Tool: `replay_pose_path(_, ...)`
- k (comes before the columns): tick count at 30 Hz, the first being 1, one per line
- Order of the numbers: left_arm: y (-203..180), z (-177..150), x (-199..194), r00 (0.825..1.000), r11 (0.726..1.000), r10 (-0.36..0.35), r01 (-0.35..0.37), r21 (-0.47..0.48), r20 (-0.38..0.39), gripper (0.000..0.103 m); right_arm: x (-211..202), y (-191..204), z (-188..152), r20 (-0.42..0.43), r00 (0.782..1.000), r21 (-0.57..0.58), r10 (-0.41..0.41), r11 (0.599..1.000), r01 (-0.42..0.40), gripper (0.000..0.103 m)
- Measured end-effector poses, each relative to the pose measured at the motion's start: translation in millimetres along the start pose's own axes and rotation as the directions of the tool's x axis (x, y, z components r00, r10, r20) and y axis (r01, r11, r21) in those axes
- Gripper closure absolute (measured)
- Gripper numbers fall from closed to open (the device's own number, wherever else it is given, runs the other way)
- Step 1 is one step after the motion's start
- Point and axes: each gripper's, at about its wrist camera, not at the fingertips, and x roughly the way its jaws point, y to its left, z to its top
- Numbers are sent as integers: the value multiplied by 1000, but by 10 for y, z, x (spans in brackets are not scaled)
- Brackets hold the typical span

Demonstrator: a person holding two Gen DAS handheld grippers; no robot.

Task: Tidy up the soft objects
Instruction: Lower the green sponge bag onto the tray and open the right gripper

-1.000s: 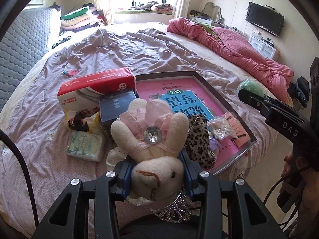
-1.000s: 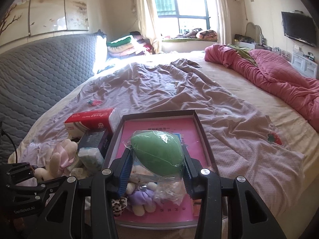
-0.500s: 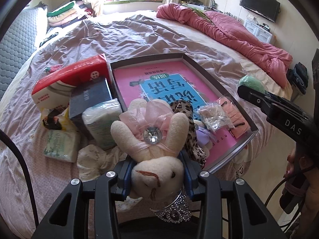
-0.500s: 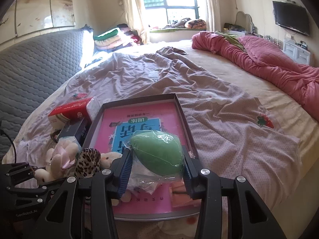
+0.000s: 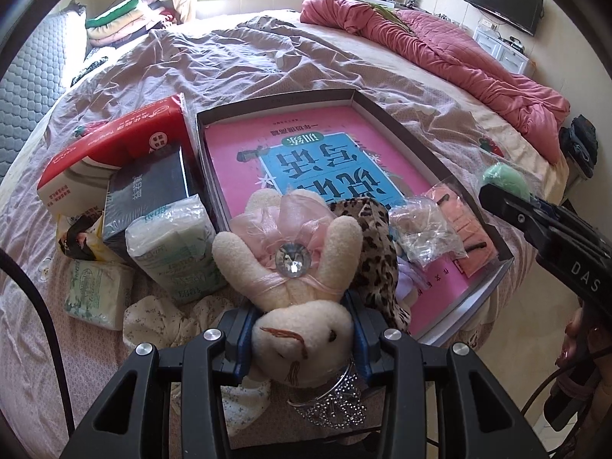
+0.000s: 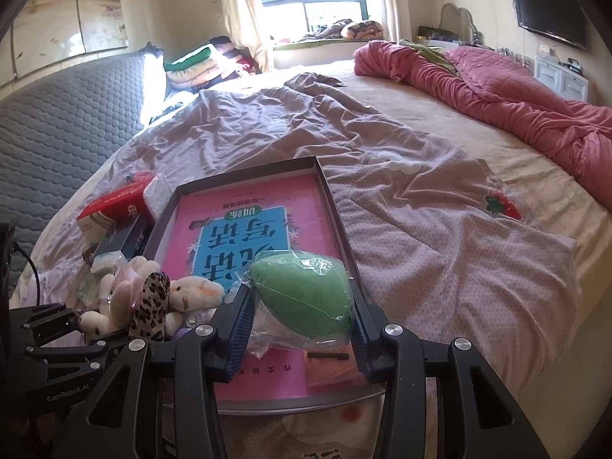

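Over the near end of the shallow box (image 6: 336, 206), the right gripper (image 6: 302, 306) is holding a bagged green sponge (image 6: 306, 294) between partly closed jaws. Just to its left, the left gripper (image 5: 302, 338) is clamping a cream plush rabbit (image 5: 294, 287) by the head, ears pointing toward the box's near-left corner, so both loads are hanging close above the box floor.

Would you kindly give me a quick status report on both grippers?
Left gripper shut on plush rabbit. Right gripper shut on bagged green sponge. Both above near end of box, already crowded with a leopard-print toy.
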Motion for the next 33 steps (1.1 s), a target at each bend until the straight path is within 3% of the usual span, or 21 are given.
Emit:
replay_pose_path(13,-44,81,119,1000,1000,8,-8,7,-12,61,73,-66,-61,-41,999,-20,-23,1000,22,56)
replay_pose_path(27,-24,114,167,1000,1000,5,-5,-3,-15,61,175,301,-267,-155,987,-219,45,973,-79,56)
replay_pose_path(33,-11,104,182,1000,1000,-4,4,-15,-19,61,228,397,-313,-162,984,-237,72,965,-110,56)
